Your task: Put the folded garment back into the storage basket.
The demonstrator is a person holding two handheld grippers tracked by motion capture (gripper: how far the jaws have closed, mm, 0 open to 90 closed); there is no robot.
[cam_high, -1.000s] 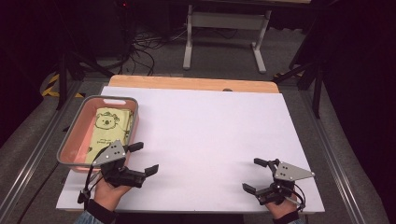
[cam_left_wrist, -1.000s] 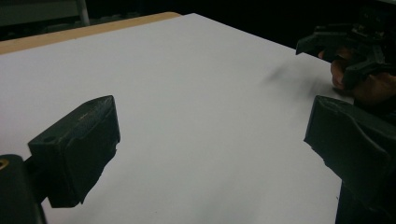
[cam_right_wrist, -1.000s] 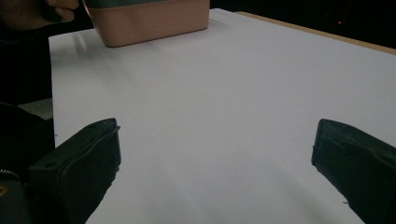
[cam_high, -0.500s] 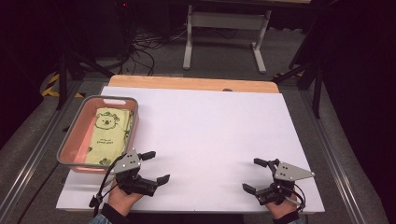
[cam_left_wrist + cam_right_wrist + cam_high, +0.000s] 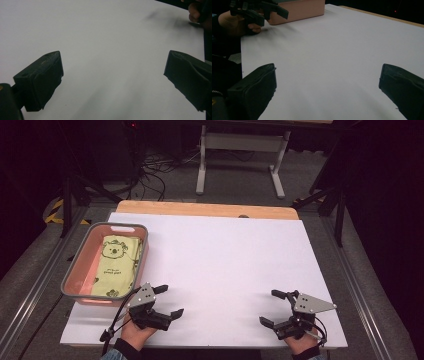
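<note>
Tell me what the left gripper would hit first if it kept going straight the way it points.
Probably nothing close: ahead of the left gripper lies bare white tabletop, with the right hand far off near that line.

A worktop [image 5: 225, 270] runs from the person's near edge to the far side. A tray [image 5: 80, 270] sits on the worktop's left part, and a folded bag [image 5: 116, 267] lies flat inside it. The left tool [image 5: 165, 301] is at the near edge, just in front and to the right of the tray. The right tool [image 5: 272, 307] is at the near edge on the right side, well apart from the left tool.
</note>
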